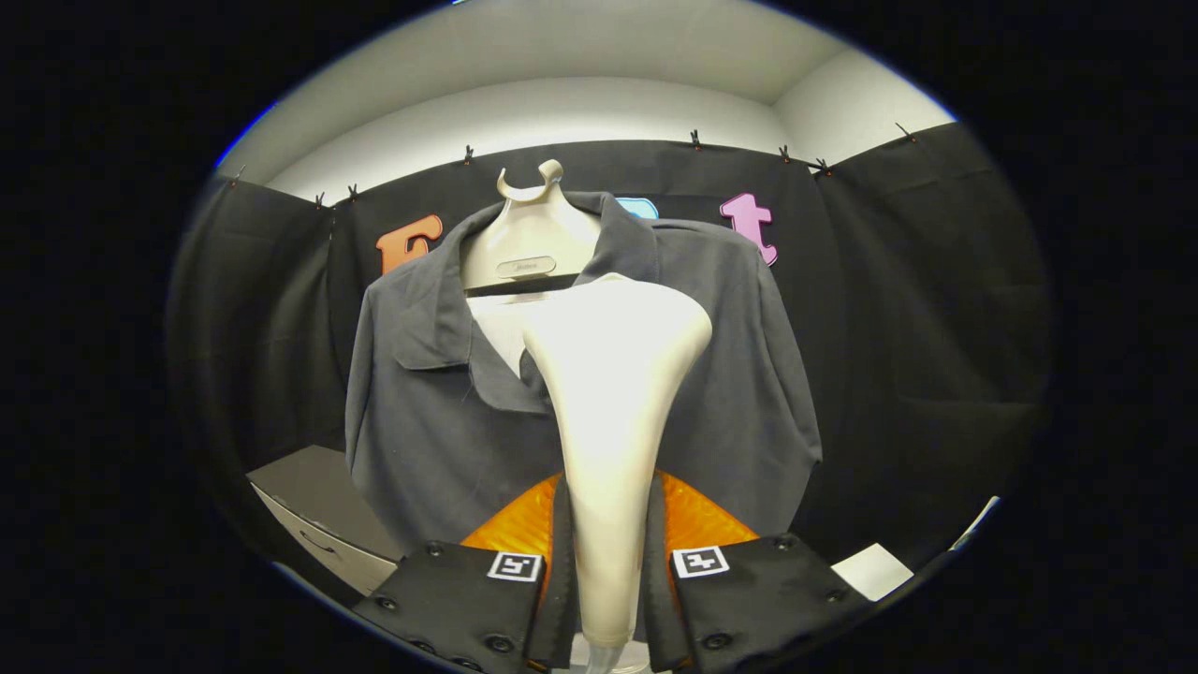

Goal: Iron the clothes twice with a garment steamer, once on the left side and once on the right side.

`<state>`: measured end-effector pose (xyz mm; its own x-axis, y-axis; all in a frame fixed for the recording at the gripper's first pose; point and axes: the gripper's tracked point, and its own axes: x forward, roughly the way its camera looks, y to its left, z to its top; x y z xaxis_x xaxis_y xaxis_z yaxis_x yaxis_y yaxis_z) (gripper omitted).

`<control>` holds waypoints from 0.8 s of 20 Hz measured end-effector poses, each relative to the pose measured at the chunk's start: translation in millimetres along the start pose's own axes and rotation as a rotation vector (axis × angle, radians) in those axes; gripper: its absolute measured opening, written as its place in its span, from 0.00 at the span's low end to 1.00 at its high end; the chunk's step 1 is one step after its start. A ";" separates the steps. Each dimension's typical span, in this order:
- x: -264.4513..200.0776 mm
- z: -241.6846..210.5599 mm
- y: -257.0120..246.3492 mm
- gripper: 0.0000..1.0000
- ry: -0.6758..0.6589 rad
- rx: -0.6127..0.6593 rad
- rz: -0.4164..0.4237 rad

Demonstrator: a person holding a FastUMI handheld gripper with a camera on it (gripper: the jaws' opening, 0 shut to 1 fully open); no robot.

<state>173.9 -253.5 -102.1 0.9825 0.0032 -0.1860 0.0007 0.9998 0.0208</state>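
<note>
A dark grey collared shirt (721, 393) hangs on a cream hanger stand (529, 248) in front of the booth's black wall. My gripper (606, 552) is shut on the cream handle of the garment steamer (613, 393), which rises between the fingers. The steamer's wide head sits against the shirt's upper chest, just right of the open collar and a little below the hanger's neck. The steamer hides the middle of the shirt's front.
A grey cabinet or box (318, 510) stands low to the left of the shirt. A white sheet (872, 569) lies low on the right, beyond the fingers. Black cloth hangs behind and to both sides.
</note>
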 end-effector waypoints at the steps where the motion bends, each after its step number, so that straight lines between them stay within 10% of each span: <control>1: 4.9 -1.8 -2.9 0.37 0.001 -0.001 -0.009; 16: 8.6 -89.7 -35.2 0.37 0.148 0.054 -0.043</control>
<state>165.6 -286.9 -192.6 0.9432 -0.0330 -0.3307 0.0564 0.9965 0.0612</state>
